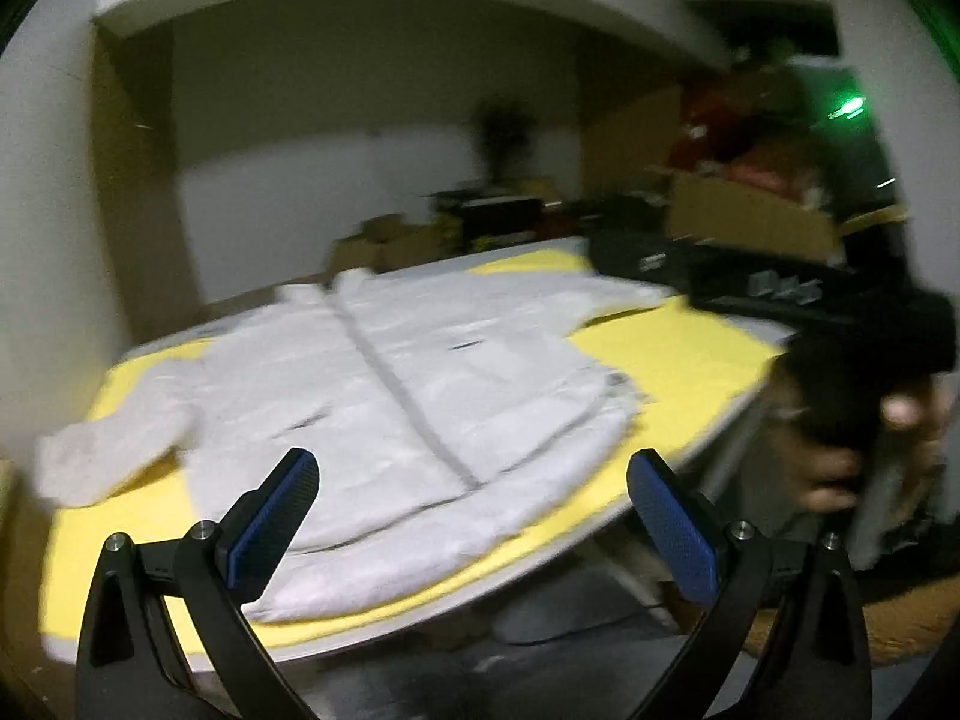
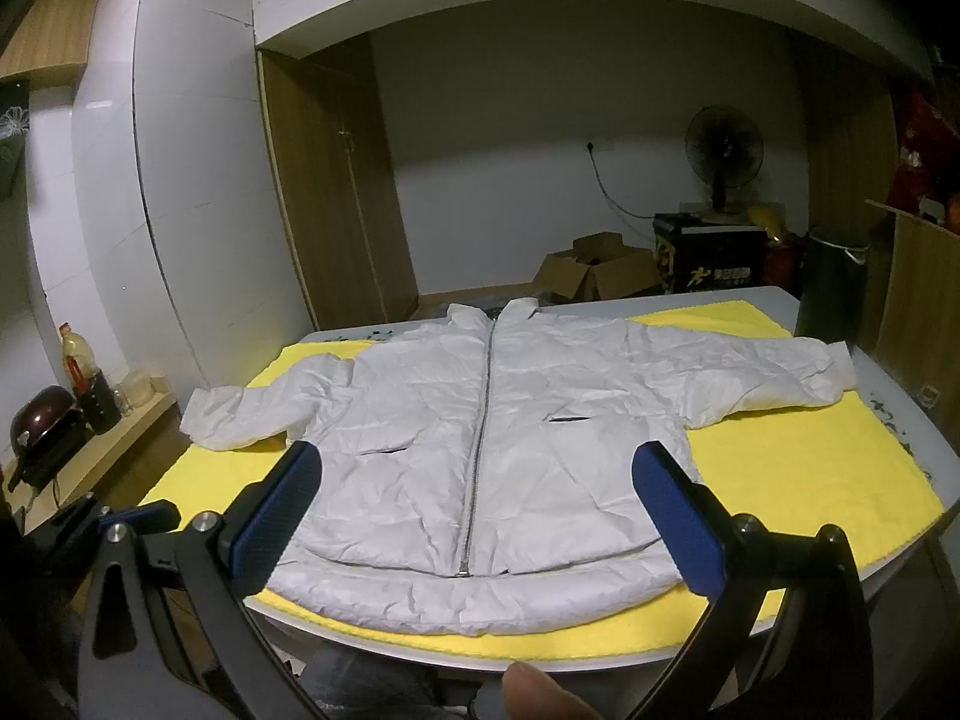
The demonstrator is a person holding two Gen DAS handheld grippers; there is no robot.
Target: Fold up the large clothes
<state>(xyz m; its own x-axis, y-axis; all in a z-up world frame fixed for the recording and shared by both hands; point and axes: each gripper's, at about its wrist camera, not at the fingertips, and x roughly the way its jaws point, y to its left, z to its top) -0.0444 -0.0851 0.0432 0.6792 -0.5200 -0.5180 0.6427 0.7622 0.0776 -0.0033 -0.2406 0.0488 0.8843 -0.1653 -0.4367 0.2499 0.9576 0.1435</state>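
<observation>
Right tongs [image 2: 477,507]: spread wide, nothing between the blue pads, held off the near edge of the table [image 2: 888,546], roughly level with the jacket hem. A fingertip [image 2: 540,690] shows at the very bottom of the right wrist view.

Left tongs [image 1: 474,516]: likewise spread wide and empty, off the near-left corner of the table. The left wrist view is motion-blurred. The right hand [image 1: 870,450], wrapped round a dark tool body, shows at its right edge.

Jacket [image 2: 492,444]: white, padded, lying face up and flat on the yellow cloth [image 2: 810,480], which covers most of the tabletop. The zip [image 2: 480,438] is closed from hem to collar. Hem along the near edge, collar at the far edge. Both sleeves are spread outward; the left cuff reaches the left edge of the cloth, the right cuff ends near the far-right corner, just beside a dark bin [image 2: 831,282]. No fold made yet, by my reading.

Beyond the table: cardboard box [image 2: 594,276], a fan [image 2: 723,150], a wardrobe [image 2: 336,180].

Risks, judged:
- Slick padded fabric; a shallow pinch may take only the top layer, so the front lifts without the back.
- A sleeve dragged rather than lifted could pull the yellow cloth along and rumple it.
- The puffy filling may spring a fold back open.
- The right cuff may snag the bin.
</observation>
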